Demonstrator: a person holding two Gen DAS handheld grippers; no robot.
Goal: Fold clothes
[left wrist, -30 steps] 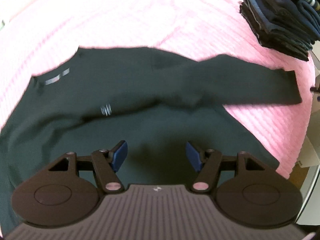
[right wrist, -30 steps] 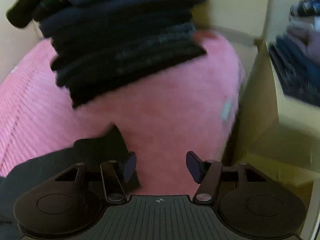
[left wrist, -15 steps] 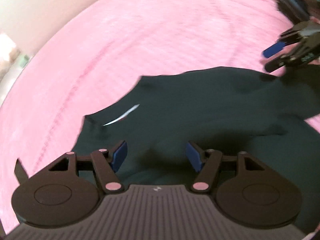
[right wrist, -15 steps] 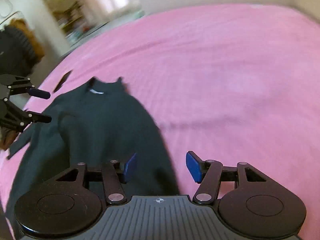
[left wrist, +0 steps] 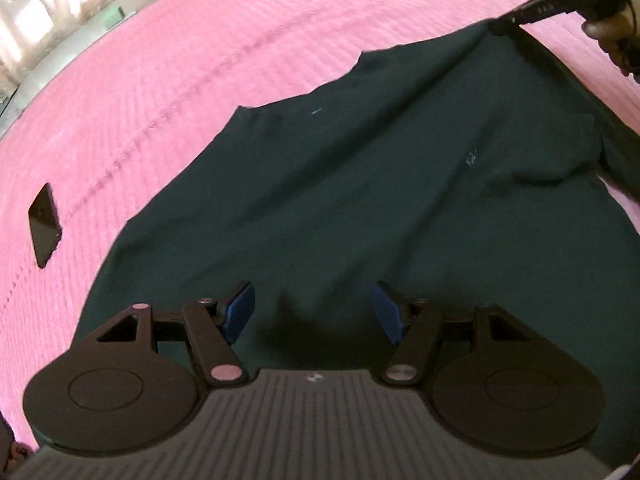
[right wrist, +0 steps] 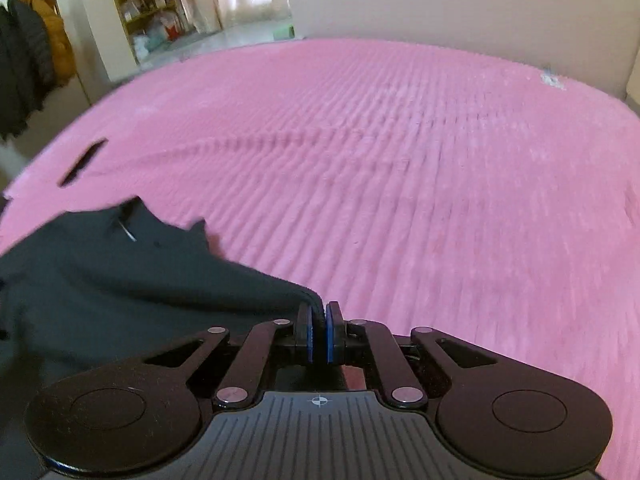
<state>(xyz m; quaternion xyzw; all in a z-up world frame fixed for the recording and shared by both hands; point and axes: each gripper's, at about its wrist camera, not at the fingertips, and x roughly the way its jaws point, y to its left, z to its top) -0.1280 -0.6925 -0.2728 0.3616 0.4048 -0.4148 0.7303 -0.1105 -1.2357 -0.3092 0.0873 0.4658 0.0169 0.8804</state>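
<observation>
i see the dark green sweater (left wrist: 360,200) lying spread on the pink bedspread (right wrist: 400,160), neckline toward the far side. my right hand-held gripper (right wrist: 319,334) is clamped on an edge of the sweater, the fabric pinched between its blue pads and lifted off the bed. my left hand-held gripper (left wrist: 314,312) hangs over the sweater body with jaws wide, holding nothing. a small dark flat object (left wrist: 44,224) lies on the bedspread, left of the sweater.

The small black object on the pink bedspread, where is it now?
Left wrist view: the black object lies at far left on the bedspread, apart from the shirt.
</observation>
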